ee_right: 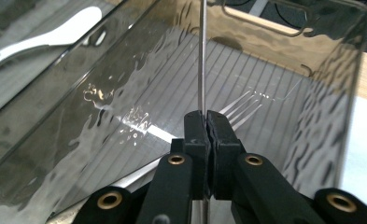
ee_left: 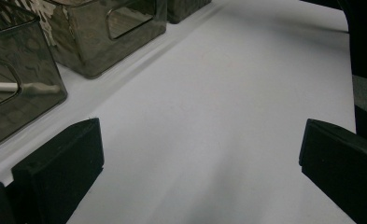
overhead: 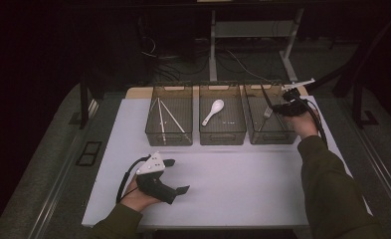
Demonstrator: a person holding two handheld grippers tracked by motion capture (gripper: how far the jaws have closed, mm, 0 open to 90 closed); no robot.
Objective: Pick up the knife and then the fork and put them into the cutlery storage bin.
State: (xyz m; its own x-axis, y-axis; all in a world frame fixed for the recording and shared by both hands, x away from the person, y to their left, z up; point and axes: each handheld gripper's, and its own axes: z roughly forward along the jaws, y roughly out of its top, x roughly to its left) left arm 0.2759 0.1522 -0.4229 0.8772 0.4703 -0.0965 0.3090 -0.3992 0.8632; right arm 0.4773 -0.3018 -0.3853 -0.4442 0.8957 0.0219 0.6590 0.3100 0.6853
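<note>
White counter (overhead: 243, 189) carries three smoky plastic bins; upper right, right gripper (ee_right: 205, 122) jaws clamp a thin metal fork handle (ee_right: 201, 56), left gripper (overhead: 175, 175) jaws apart.

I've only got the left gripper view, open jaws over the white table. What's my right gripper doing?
Observer: The right gripper is shut on a thin metal utensil, over the right-hand bin.
Operator: Is anything lying in that bin?
Observer: Yes, a fork lies on its floor.
Operator: And the middle bin?
Observer: The middle bin holds a white spoon.
</note>
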